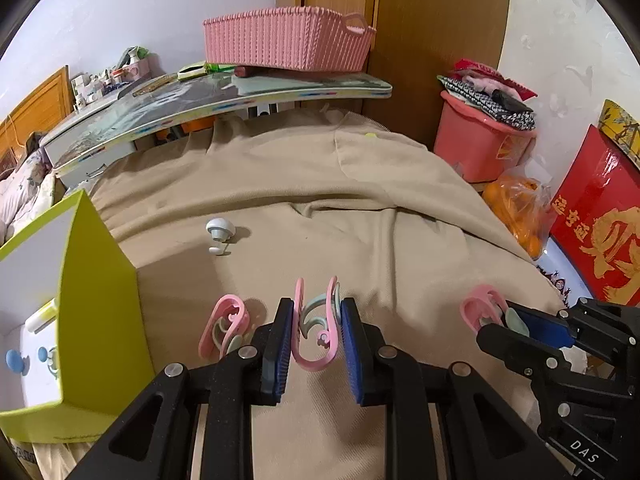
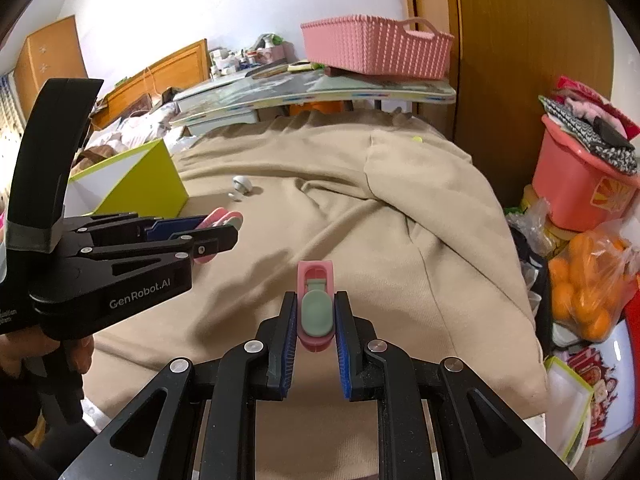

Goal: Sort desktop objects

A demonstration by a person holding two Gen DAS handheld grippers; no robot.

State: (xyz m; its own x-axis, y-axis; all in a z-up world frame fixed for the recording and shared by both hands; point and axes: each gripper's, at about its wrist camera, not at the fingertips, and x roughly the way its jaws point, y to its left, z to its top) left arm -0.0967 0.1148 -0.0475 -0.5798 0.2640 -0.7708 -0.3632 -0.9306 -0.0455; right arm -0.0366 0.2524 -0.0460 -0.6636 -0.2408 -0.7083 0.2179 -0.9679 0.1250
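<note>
"genrobot.ai" on left tool [image 2: 224, 224], "das" on right tool [image 1: 516, 320].
both clamp pink clips: left clip [image 1: 316, 320], right clip [image 2: 316, 306], over tan cloth [image 1: 320, 200]; third clip [image 1: 224, 326] lies beside the left one.

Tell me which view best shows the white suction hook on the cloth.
The left wrist view: the white suction hook lies close and unobstructed, cup and hook distinct. The right wrist view shows it small and far beside the green box.
</note>
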